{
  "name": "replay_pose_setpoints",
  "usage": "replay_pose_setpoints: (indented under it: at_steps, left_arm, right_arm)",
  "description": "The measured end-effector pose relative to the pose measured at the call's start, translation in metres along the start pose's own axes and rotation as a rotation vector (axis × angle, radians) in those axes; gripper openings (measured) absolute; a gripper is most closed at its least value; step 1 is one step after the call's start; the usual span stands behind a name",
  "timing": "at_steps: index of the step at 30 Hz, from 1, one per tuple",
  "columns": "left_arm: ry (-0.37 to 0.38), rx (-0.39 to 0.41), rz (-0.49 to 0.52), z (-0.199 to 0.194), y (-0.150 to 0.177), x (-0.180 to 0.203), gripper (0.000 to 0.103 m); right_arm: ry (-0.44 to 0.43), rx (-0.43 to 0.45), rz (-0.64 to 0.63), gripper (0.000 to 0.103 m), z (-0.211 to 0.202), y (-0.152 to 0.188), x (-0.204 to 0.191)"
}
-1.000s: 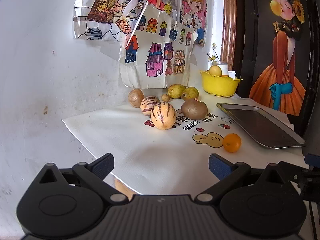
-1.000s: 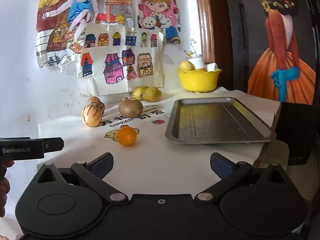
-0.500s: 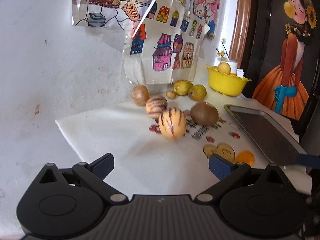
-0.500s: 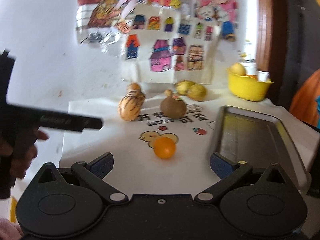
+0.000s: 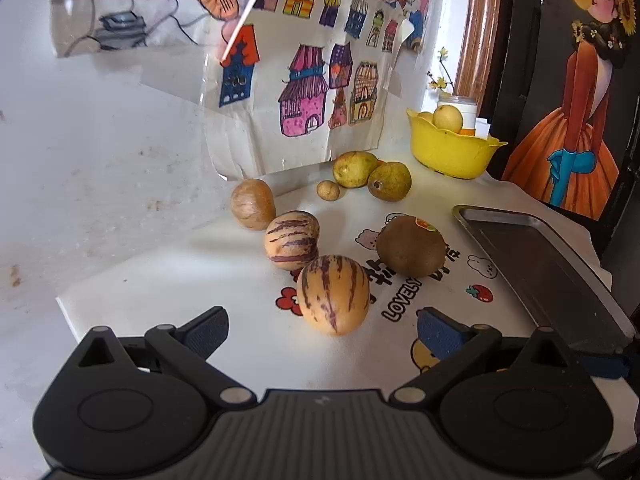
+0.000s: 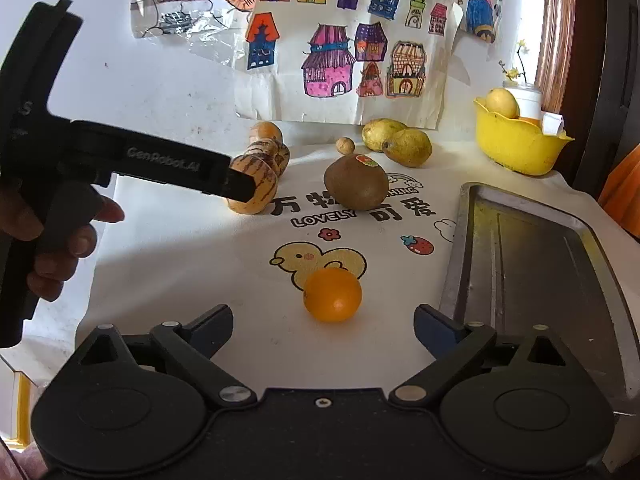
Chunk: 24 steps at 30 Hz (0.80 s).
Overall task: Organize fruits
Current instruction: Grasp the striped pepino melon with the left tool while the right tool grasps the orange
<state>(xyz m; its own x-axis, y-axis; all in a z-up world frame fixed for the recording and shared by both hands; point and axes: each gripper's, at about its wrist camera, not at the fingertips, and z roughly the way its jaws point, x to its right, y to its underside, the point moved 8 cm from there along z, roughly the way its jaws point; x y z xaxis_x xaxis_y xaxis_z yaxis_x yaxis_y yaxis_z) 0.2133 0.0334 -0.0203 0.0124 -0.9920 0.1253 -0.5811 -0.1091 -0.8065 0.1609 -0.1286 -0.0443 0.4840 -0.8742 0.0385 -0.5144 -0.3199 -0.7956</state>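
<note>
1. The orange (image 6: 332, 294) lies on the printed cloth (image 6: 168, 240) just ahead of the right gripper (image 6: 323, 327), at the near edge of the duck print and left of the metal tray (image 6: 540, 264). It looks small, round and smooth, so it is likely light but apt to roll; a hold across its widest middle seems safest.
2. The right gripper's jaws have just been closing a little, yet they stand wide and empty, with the orange ahead of them rather than between the pads.
3. The striped melon (image 5: 333, 294) sits just ahead of the left gripper (image 5: 322, 327), touching a 2nd striped melon (image 5: 292, 239) behind it. It is likely heavier, firm and smooth-skinned; grip it across the short axis.
4. The left gripper is also spread wide and holds nothing.
5. Farther off lie the kiwi (image 5: 411, 245), a brown round fruit (image 5: 253, 204), 2 pears (image 5: 372, 174) and a small nut-like fruit (image 5: 328, 190). The yellow bowl (image 5: 452, 152) is at the far right.
6. In the right view the left gripper's body covers part of the melons. The bowl's contents are mostly hidden, and the tray's near end is cut off.
</note>
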Motion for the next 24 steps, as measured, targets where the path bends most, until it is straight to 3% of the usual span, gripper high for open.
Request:
replay_pose_setpoints:
  at_steps: [6, 16, 24]
  left_arm:
    - [0.025, -0.027, -0.010, 0.019, -0.005, 0.003, 0.101]
    - [0.045, -0.046, -0.033, 0.032, -0.005, 0.007, 0.088]
    - [0.045, -0.070, -0.055, 0.039, -0.003, 0.008, 0.072]
  right_arm:
    - [-0.011, -0.012, 0.028, 0.087, 0.010, -0.005, 0.001]
    - [-0.006, -0.014, 0.112, 0.067, 0.017, -0.007, 0.006]
    - [-0.013, -0.019, 0.140, 0.054, 0.020, -0.005, 0.007]
